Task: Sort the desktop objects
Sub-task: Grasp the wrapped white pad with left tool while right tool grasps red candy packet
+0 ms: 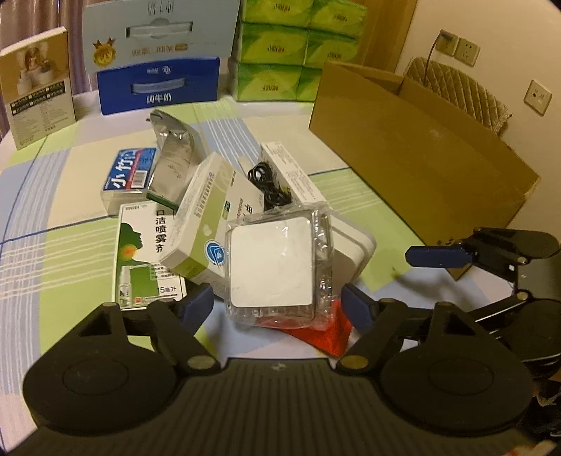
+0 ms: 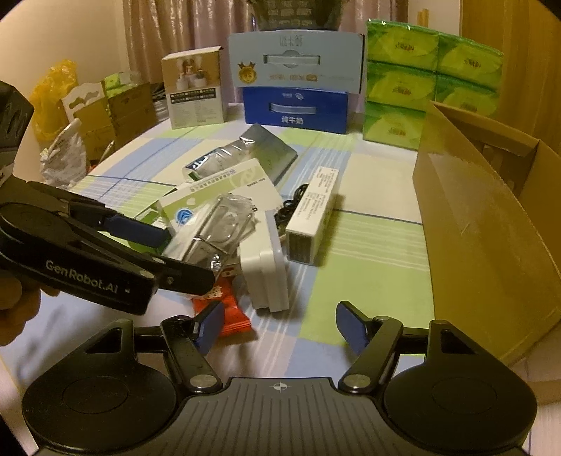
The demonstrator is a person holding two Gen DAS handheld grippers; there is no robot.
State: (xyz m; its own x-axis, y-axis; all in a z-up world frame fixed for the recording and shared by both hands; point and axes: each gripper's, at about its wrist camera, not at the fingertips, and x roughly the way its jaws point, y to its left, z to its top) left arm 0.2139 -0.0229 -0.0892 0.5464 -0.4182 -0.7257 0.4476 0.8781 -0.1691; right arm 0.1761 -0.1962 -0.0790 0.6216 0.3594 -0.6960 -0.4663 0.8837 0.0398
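Left tool (image 1: pixel 277 305) half open astride clear pack (image 1: pixel 277 263), grip unclear; right tool (image 2: pixel 277 328) half open, empty, near red sachet (image 2: pixel 228 312).

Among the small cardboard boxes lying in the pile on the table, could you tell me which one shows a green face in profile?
The flat white-and-green spray box at the pile's left edge. It alone carries a green head silhouette; the tilted white-and-green box beside it shows only a blue emblem.

Cream wall (image 1: pixel 491 21) carrying 2 socket plates (image 1: pixel 466 51), with a quilted chair back (image 1: pixel 459 91) below. Pinkish curtain (image 2: pixel 182 24) hangs behind a table covered in checked cloth (image 2: pixel 368 245). Lighting warm, dim.
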